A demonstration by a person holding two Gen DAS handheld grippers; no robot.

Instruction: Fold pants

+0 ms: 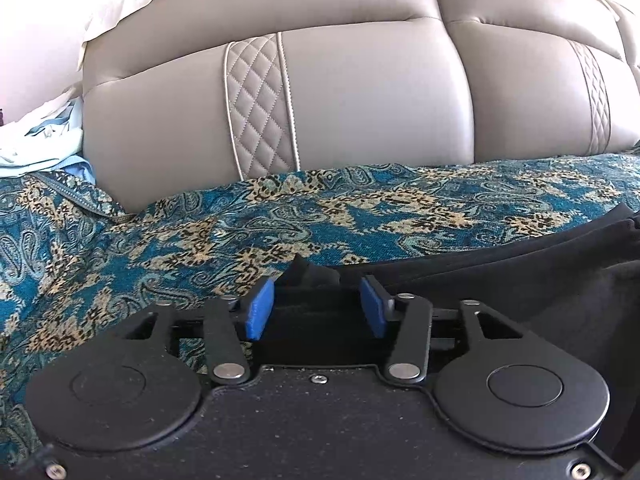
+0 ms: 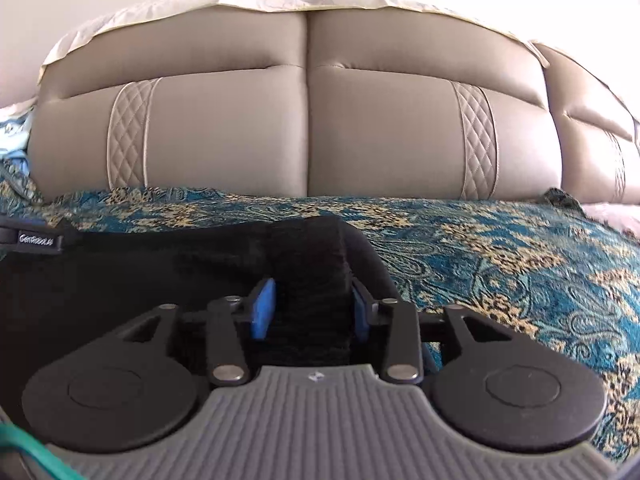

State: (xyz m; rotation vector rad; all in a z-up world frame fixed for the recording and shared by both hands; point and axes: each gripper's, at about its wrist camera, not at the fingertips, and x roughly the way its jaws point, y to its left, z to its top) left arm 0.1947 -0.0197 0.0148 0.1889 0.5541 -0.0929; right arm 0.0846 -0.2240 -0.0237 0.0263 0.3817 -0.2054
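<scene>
Black pants (image 1: 500, 272) lie on a blue and gold patterned cover (image 1: 200, 240) on the sofa seat. My left gripper (image 1: 317, 306) stands at their left end, its blue pads (image 1: 260, 308) apart, with a bunched bit of black cloth between them. In the right wrist view the pants (image 2: 160, 264) spread to the left. My right gripper (image 2: 312, 312) stands at their right end with a ridged black fold between its pads (image 2: 264, 312). The pads look apart around the cloth in both views. The left gripper body (image 2: 36, 238) shows at the far left.
The grey leather sofa backrest (image 1: 360, 92) rises right behind the cover (image 2: 520, 260). Light clothes (image 1: 44, 140) are piled at the left end of the sofa. A cream cloth (image 2: 240, 0) drapes over the backrest top.
</scene>
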